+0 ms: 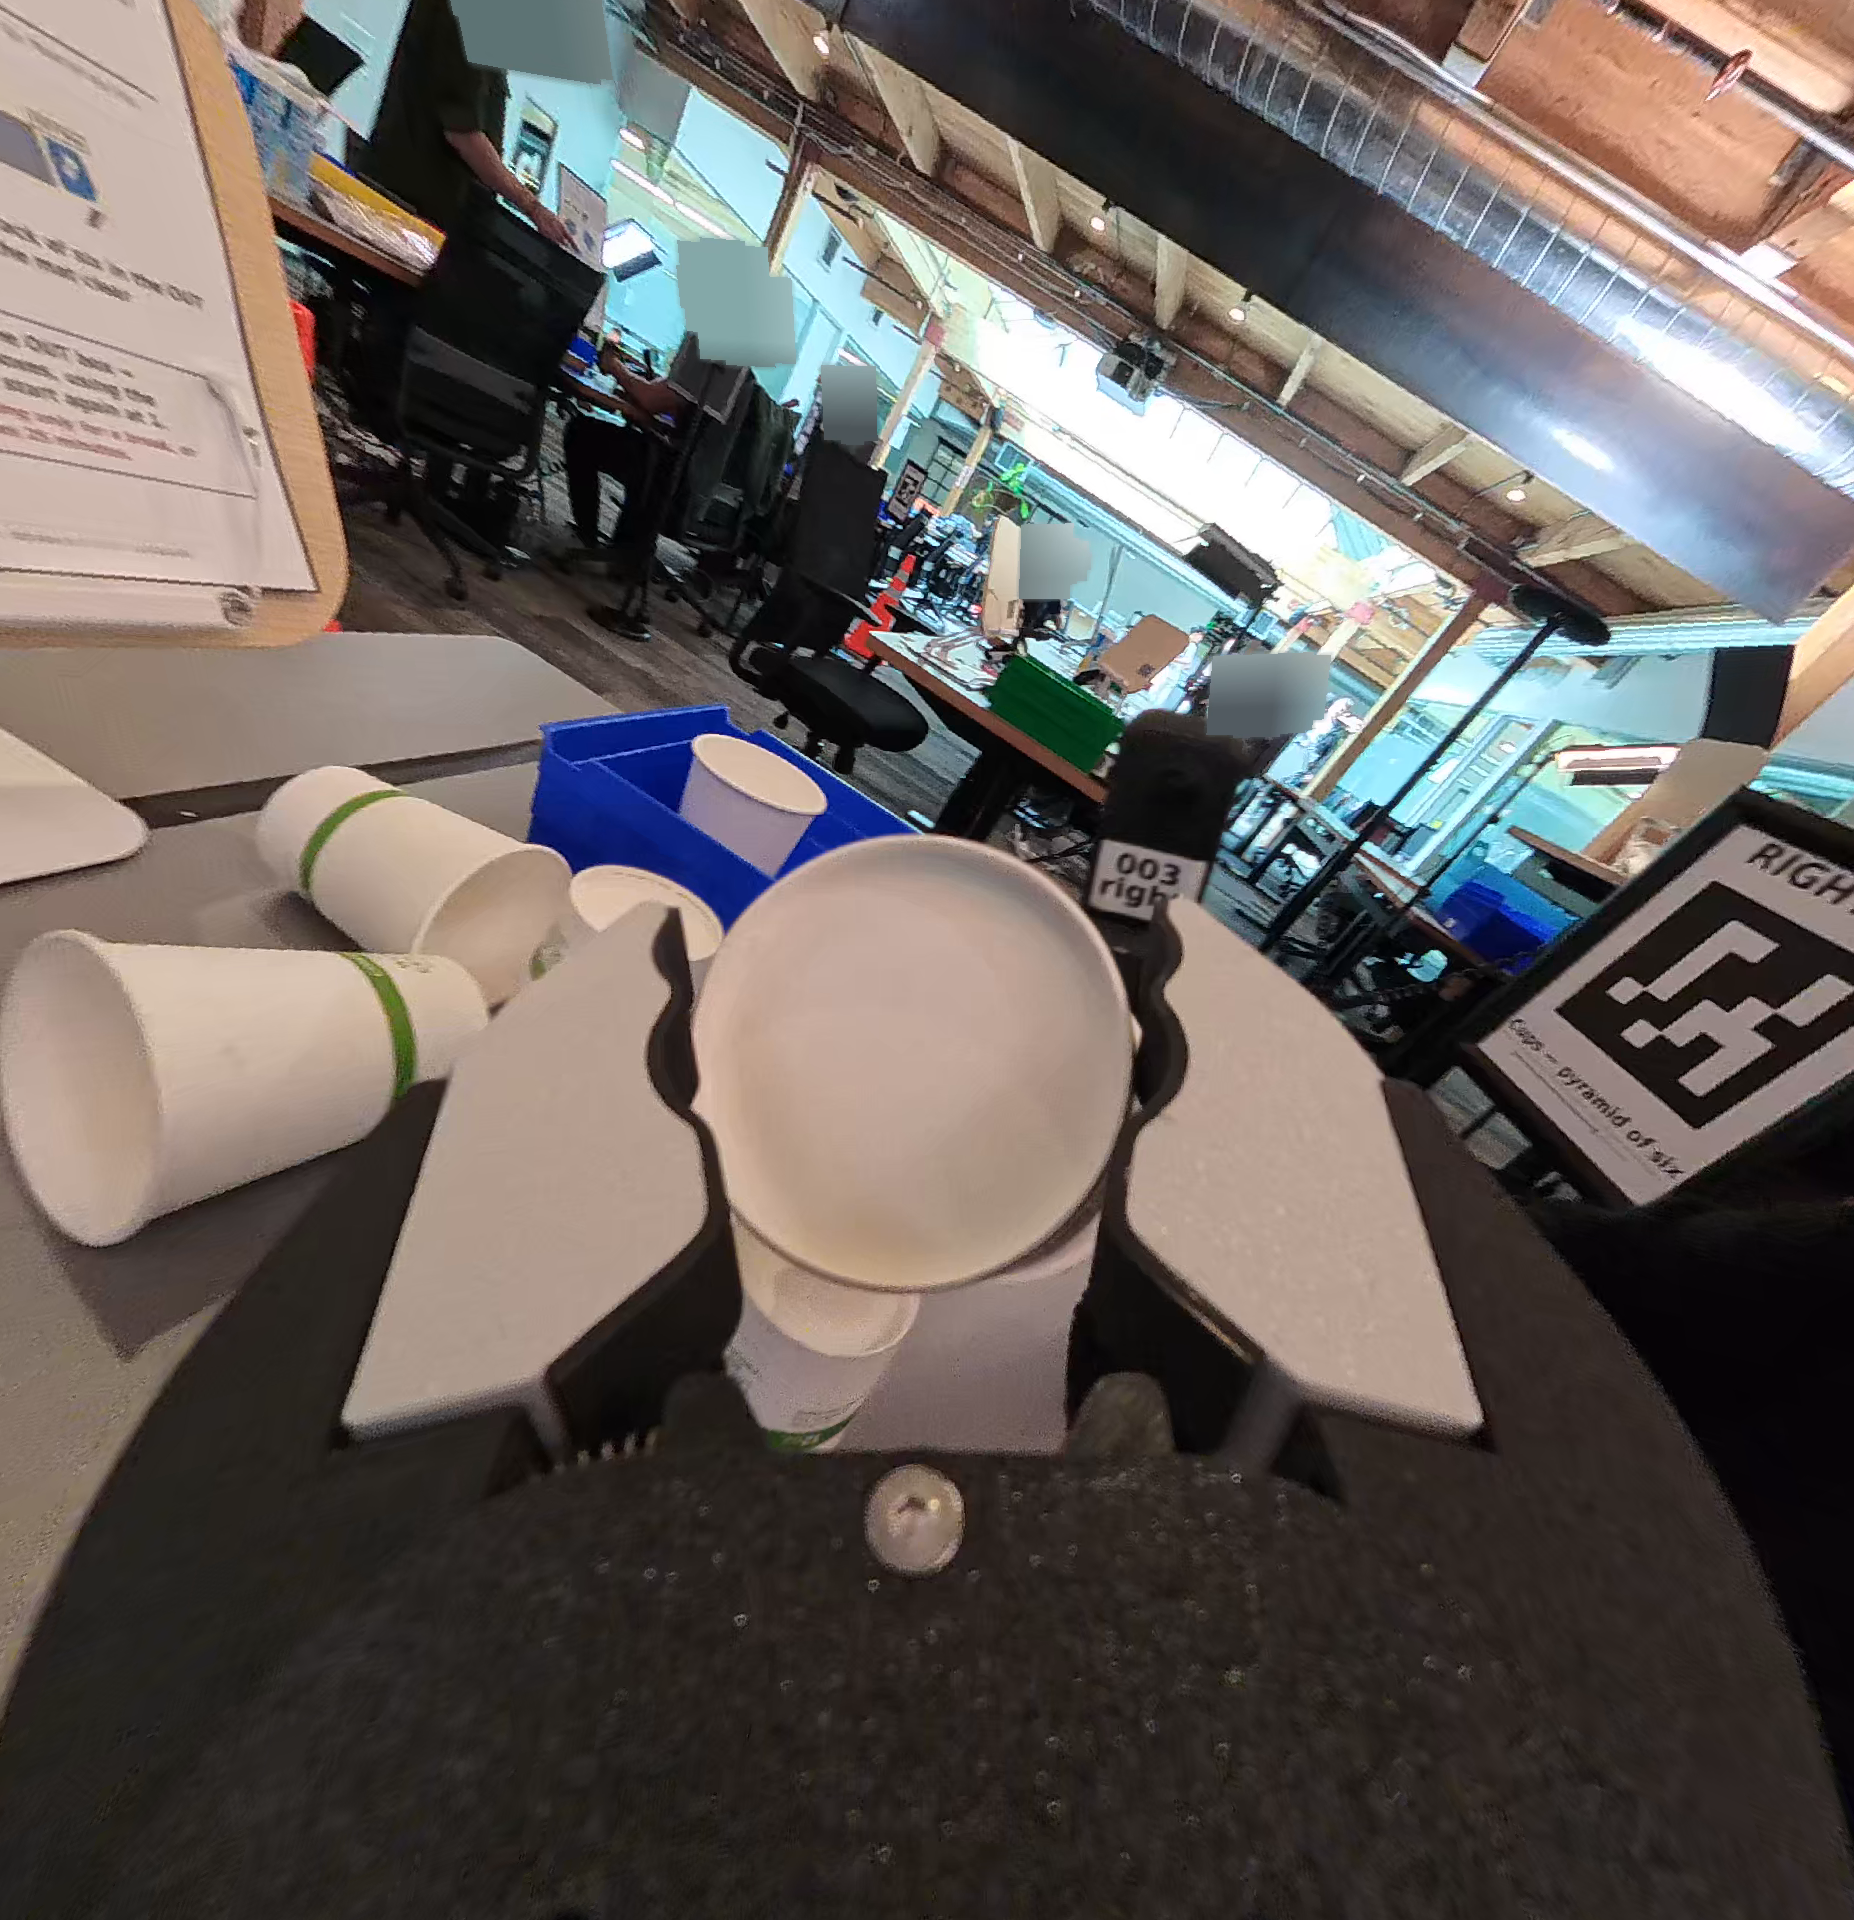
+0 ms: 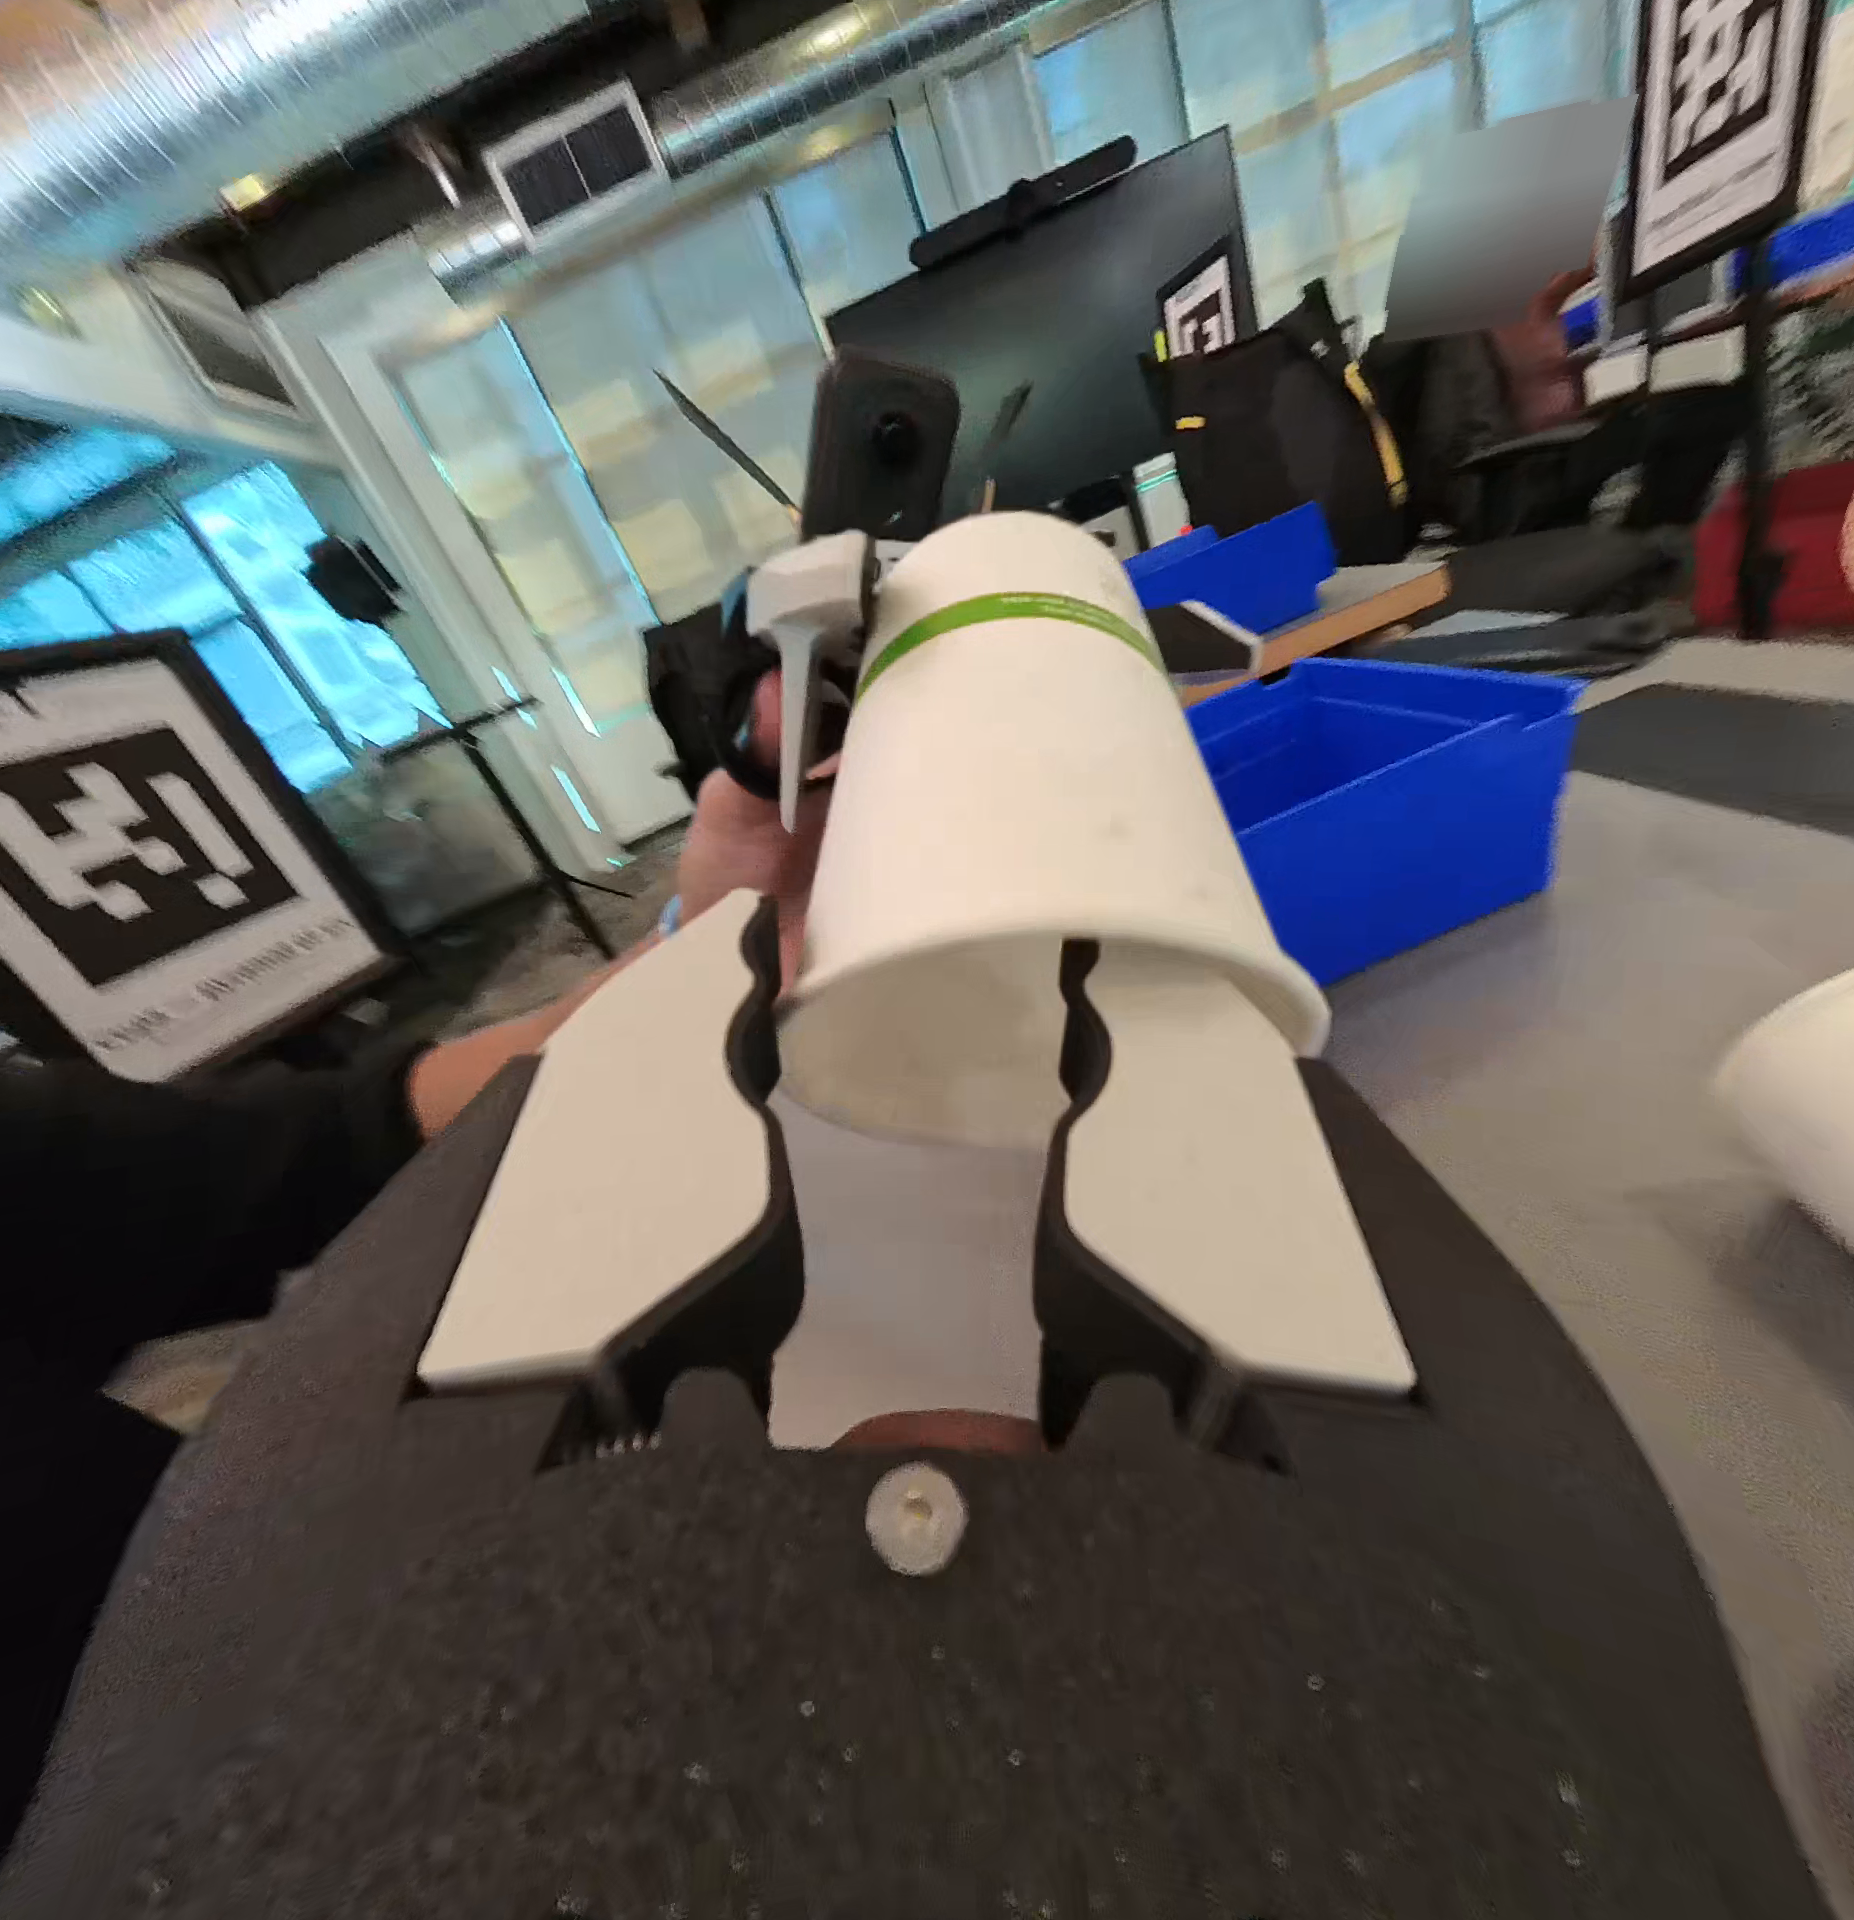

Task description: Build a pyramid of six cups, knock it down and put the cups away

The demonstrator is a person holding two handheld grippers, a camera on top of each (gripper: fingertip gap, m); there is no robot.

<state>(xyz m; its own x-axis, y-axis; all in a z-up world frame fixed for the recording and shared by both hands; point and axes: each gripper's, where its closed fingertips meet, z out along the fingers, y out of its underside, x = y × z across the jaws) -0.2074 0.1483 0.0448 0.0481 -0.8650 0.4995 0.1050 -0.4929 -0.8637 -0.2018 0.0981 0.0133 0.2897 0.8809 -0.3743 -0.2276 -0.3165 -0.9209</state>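
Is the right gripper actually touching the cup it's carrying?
Touching. The right wrist view shows the right gripper with both fingers pressed against the rim end of the cup.

The room was a large open workshop with a ceiling of wooden beams and a silver duct. Daylight came through tall windows. Black office chairs stood on a dark floor beside long wooden tables. A black screen stood before the glass, and marker boards stood on stands.
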